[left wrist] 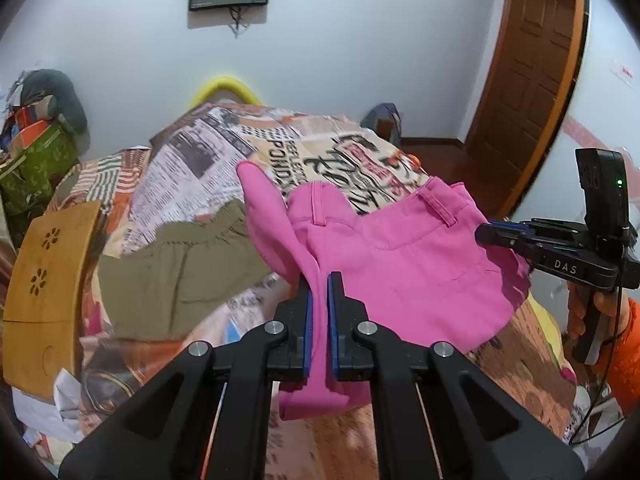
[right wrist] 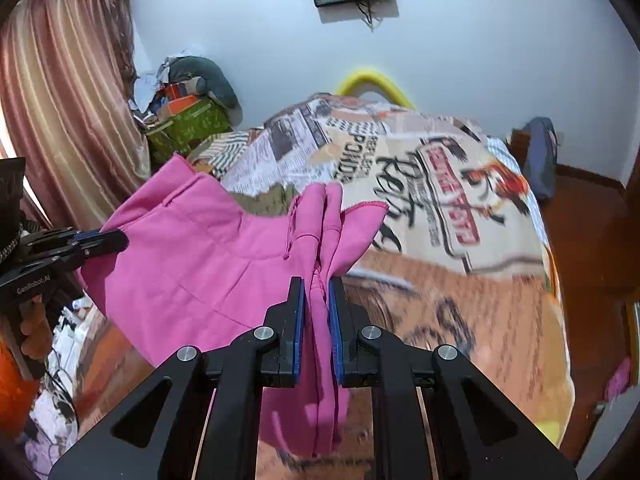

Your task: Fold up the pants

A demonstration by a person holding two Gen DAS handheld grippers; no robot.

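Bed [left wrist: 532, 364]: one, covered edge to edge by a printed blanket [right wrist: 440, 200]. Blanket pattern is newspaper-style collage: black-and-white columns of text and photos toward the far end, large black script lettering and a red label block across the middle, orange-brown patches nearer the camera. A yellow curved headboard rail [left wrist: 224, 84] rises behind the far end, against the white wall.

Lying directly on the blanket: one olive-green garment [left wrist: 176, 276], spread flat and creased, on the left side in the left wrist view; in the right wrist view only a sliver of it shows.

Floor [right wrist: 592, 232]: dark reddish-brown wood, visible right of the bed.
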